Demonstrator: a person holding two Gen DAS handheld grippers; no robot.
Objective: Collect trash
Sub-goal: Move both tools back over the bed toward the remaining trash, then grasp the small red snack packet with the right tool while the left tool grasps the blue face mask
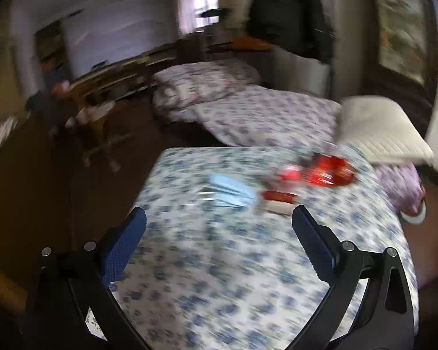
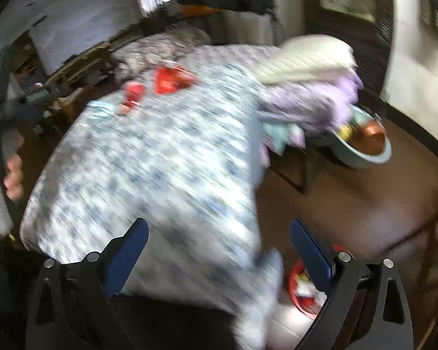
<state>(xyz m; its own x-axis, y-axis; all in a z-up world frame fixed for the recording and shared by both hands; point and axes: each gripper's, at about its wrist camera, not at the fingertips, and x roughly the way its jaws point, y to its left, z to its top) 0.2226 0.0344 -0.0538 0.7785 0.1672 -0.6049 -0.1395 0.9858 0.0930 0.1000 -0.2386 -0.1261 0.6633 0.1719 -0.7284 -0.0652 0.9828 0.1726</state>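
A bed with a blue-flowered sheet carries trash near its far end: a light blue face mask, a red shiny wrapper and a small red-and-white packet. My left gripper is open and empty above the sheet, short of the mask. My right gripper is open and empty over the bed's near right corner. The red wrapper and mask lie far ahead in the right wrist view. Both views are blurred.
A cream pillow and lilac cloth lie at the bed's right side. A light blue basin stands on the brown floor right of the bed. A red bin with trash sits below my right gripper. A wooden chair stands left.
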